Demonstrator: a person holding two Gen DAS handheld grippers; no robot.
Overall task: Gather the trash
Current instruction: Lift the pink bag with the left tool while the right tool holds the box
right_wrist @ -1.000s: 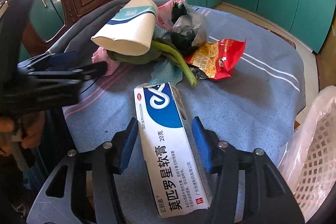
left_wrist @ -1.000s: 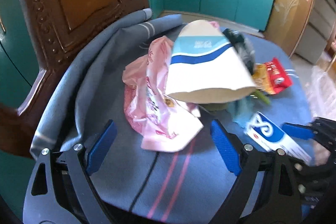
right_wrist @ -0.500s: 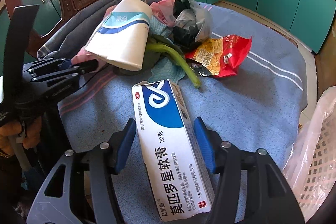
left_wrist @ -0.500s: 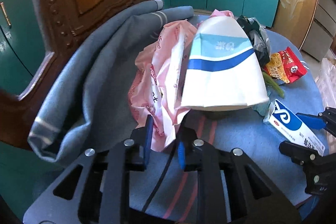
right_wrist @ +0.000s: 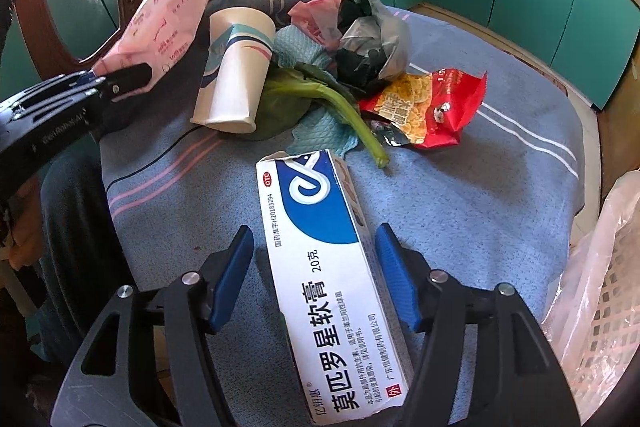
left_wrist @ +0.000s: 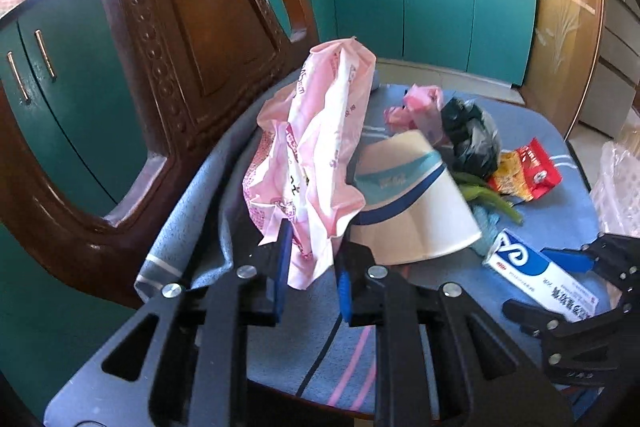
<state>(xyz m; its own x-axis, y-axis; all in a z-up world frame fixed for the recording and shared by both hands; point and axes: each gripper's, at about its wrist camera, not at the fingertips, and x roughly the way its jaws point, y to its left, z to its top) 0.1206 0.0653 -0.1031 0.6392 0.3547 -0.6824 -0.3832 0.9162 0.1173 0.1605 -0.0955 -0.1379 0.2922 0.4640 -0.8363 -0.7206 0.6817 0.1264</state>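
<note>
My left gripper (left_wrist: 312, 259) is shut on a pink plastic wrapper (left_wrist: 316, 147) and holds it up off the blue cloth-covered seat (left_wrist: 304, 355); the wrapper also shows in the right wrist view (right_wrist: 164, 7). A white paper cup (left_wrist: 412, 211) with blue stripes lies on its side behind it. My right gripper (right_wrist: 316, 275) is open, its fingers on either side of a white and blue ointment box (right_wrist: 324, 255) lying on the cloth, not touching it. The left gripper shows at the left of the right wrist view (right_wrist: 116, 79).
A trash pile sits behind the box: a green vegetable stalk (right_wrist: 340, 103), a red snack packet (right_wrist: 432, 103), a black and grey bag (right_wrist: 368, 47), a teal rag (right_wrist: 324, 131). A wooden chair back (left_wrist: 180, 27) stands at the left. A white lined basket (right_wrist: 600, 299) stands at the right.
My left gripper closed on the pink wrapper and lifted it off the cloth. The paper cup tipped down behind it. My right gripper stayed open around the box.
</note>
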